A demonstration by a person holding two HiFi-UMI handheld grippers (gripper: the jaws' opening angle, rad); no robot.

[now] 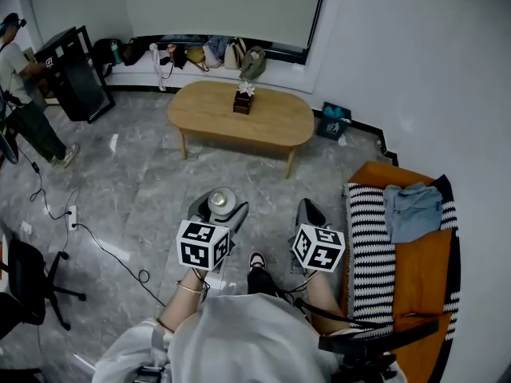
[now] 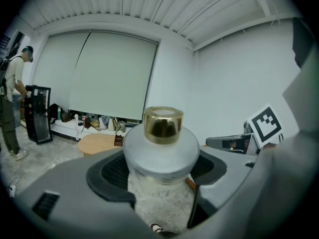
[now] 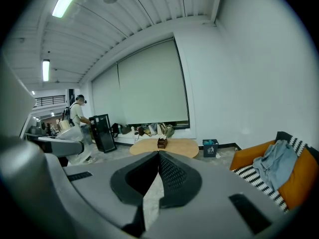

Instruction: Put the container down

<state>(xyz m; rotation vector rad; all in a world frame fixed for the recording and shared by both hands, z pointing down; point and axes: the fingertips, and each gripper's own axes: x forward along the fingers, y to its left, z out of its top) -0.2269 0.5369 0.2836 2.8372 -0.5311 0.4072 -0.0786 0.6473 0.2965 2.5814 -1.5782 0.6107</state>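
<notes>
One container [image 1: 221, 202] held over marble floor [image 1: 136, 190]; table [image 1: 207, 112] beyond.

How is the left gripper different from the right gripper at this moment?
The grey left gripper has its jaws apart; the grey right gripper has its jaws closed together. The left gripper holds a frosted round container with a gold cap; the right gripper holds nothing. Both point toward the oval wooden table.
</notes>
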